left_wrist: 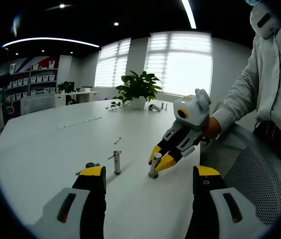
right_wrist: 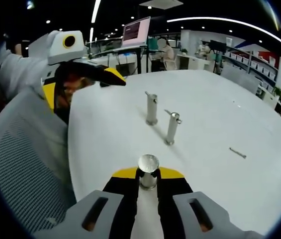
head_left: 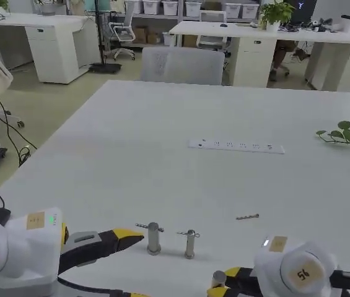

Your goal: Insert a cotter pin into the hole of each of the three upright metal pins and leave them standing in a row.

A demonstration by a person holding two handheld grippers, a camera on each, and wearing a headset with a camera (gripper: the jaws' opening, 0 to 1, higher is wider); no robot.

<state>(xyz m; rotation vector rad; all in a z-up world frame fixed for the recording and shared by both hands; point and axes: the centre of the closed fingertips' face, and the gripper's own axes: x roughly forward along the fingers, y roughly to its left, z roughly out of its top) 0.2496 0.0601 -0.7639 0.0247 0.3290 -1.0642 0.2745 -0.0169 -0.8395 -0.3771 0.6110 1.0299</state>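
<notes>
The right gripper (right_wrist: 148,185) is clamped on the third metal pin (right_wrist: 148,164), at the near side; it looks stiff, smooth, probably slippery. The light cotter pin (head_left: 247,216) lying beyond wants a mid-length pinch. The left gripper (left_wrist: 149,174) has its jaws apart.

The head view's bottom edge is cutting off the right gripper (head_left: 223,283); its jaws are hiding the shaft of a metal pin (right_wrist: 148,165) (cap showing).

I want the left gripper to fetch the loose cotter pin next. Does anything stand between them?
Yes. Two upright metal pins stand on the table between the left gripper and the loose cotter pin; it likely must go around them.
</notes>
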